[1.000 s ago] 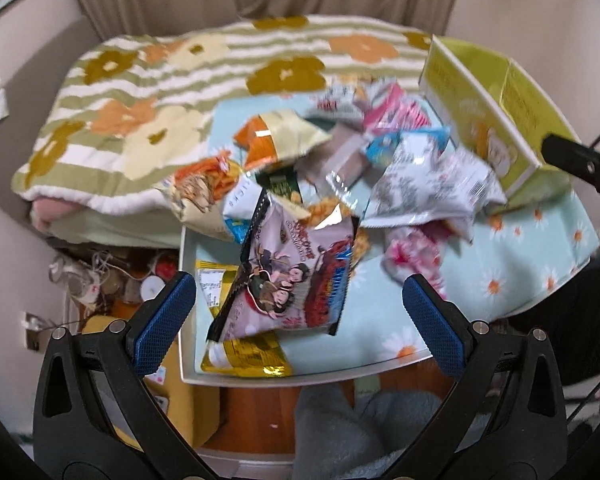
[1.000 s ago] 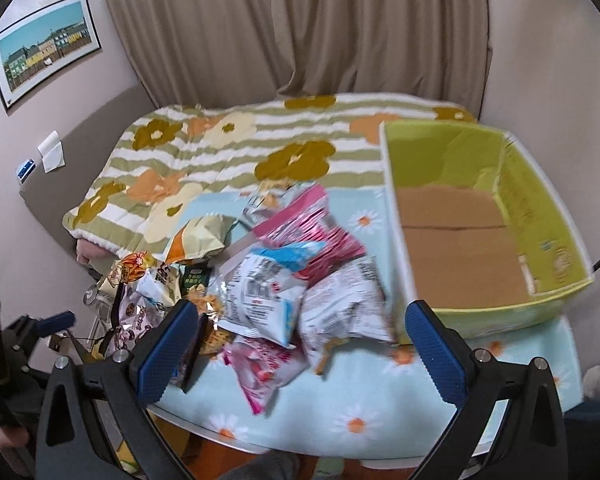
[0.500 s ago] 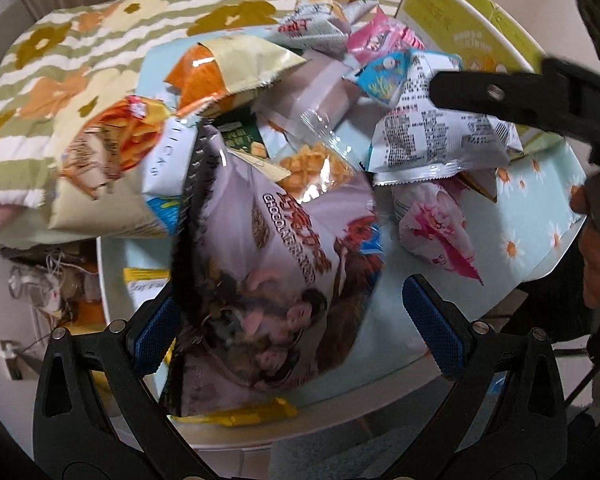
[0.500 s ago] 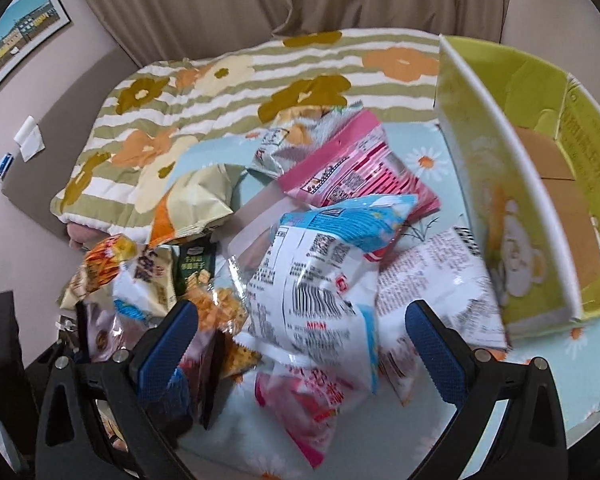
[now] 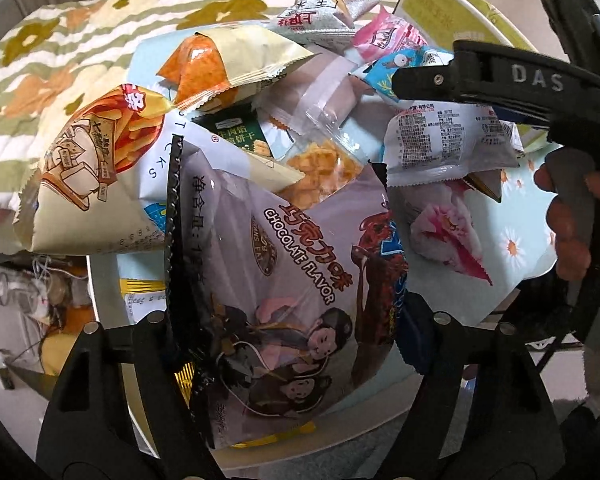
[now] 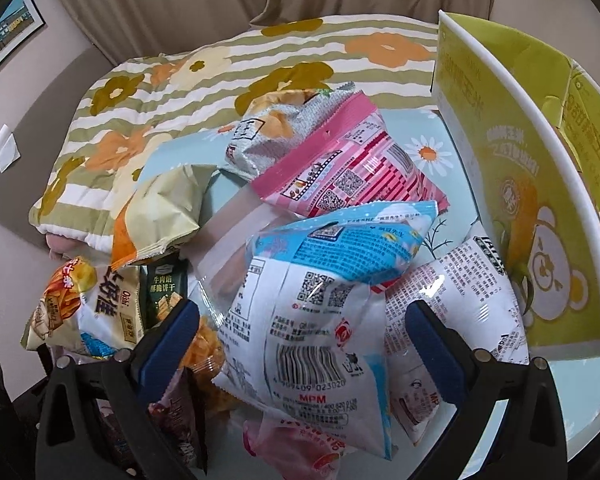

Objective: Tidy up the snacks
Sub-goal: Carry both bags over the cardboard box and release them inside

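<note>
A pile of snack bags lies on a table with a pale blue daisy cloth. My left gripper is open, its fingers on either side of a purple chocolate-flavour bag that fills the gap. My right gripper is open, its fingers on either side of a white and blue bag. It also shows in the left wrist view above that same white bag. A yellow-green cardboard box stands open at the right.
Around these lie a pink bag, an orange and cream bag, a fries bag and a clear bag of golden snacks. A bed with a flowered striped cover is behind the table.
Both grippers have moved down and forward into the pile. The chocolate bag now fills the left gripper's gap, and the white and blue bag fills the right gripper's gap.
</note>
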The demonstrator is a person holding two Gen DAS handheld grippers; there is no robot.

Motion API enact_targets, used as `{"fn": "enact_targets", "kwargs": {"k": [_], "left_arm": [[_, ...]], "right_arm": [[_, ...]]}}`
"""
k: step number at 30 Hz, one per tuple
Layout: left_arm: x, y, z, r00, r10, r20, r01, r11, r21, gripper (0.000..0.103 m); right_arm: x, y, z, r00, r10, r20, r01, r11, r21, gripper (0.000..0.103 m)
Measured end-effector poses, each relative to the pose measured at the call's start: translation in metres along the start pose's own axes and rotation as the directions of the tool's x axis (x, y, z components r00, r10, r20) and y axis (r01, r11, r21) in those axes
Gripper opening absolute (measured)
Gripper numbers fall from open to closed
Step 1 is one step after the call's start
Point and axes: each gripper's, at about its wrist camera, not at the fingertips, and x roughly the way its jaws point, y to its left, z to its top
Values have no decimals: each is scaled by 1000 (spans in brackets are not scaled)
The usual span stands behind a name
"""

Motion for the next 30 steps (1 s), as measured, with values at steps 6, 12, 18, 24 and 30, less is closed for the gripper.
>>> {"fn": "enact_targets", "kwargs": {"k": [6, 12, 18, 24, 30], "left_arm": [[-6, -2, -1, 1000, 14, 8, -14, 999, 41, 74], [-10, 0, 3, 1000, 20, 12, -21, 999, 32, 74], [-19, -4, 3, 999, 37, 36, -38, 999, 30, 74], [-37, -11, 9, 996, 55, 71, -57, 998, 37, 74], [-58, -23, 18, 990, 62, 128, -68, 997, 41, 74]], "right_arm": [[7, 3, -4, 1000, -20, -3, 20, 1000, -5, 83], [4, 5, -7, 1000, 2, 15, -2, 1000, -23, 70], [-6, 1, -8, 999, 19, 40, -18, 1000, -16, 64], [-28, -6, -7, 997, 39, 73, -39, 999, -9, 63], [-63, -10, -4, 989, 60, 135, -57, 998, -27, 63]]}}
